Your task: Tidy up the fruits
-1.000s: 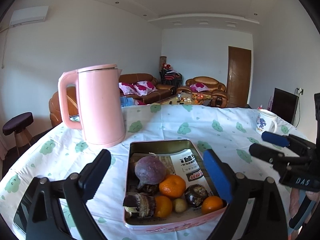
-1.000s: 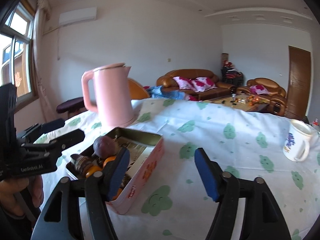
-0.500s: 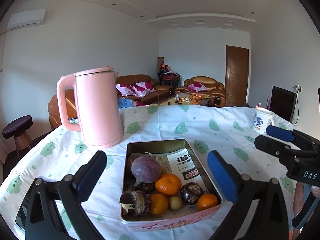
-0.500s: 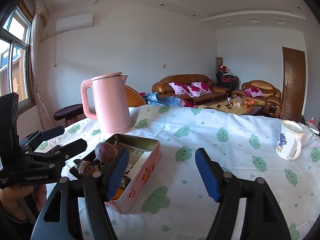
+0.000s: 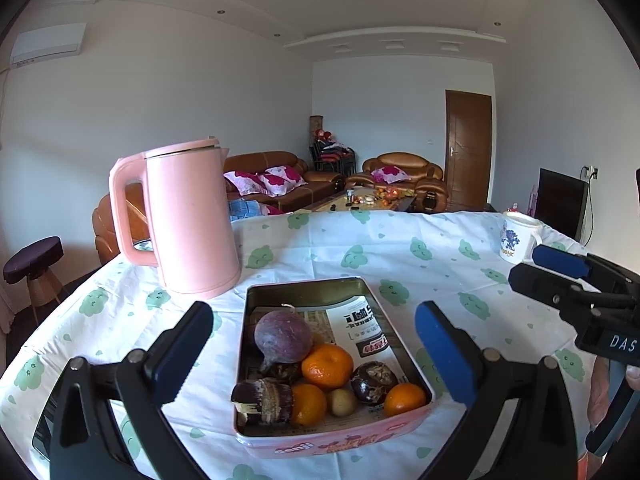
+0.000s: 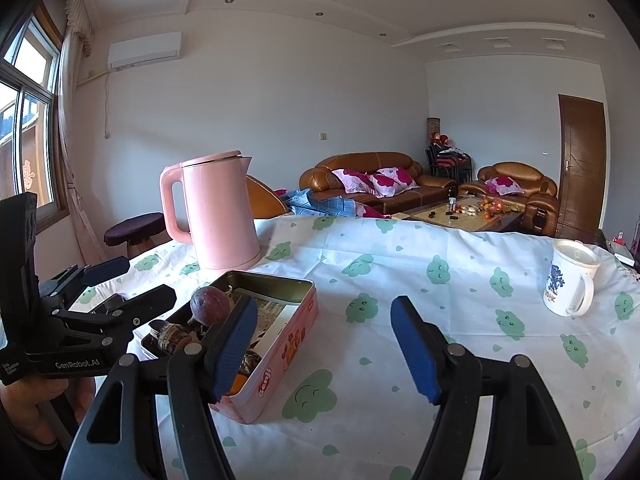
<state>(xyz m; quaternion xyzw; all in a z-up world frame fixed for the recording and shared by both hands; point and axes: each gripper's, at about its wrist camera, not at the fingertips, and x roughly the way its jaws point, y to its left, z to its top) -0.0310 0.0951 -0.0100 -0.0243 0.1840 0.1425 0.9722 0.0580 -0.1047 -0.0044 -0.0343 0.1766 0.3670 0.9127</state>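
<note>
Fruit fills the near end of a rectangular metal tin with pink outer walls [image 5: 332, 446] that sits on the round table's white cloth with green cloud prints [image 5: 400, 252]: a large purple round fruit [image 5: 283, 336], three orange mandarins [image 5: 327, 366], dark brown pieces and one small tan fruit. The left gripper [image 5: 314, 340] hovers over the tin, its blue-padded jaws just opened wide and spread, holding nothing. The right gripper [image 6: 324, 344], beside the tin, stands partly spread and empty. A tall pink electric kettle [image 5: 188, 224] stands just behind the tin; a white mug with blue print [image 6: 570, 282] sits well apart.
</note>
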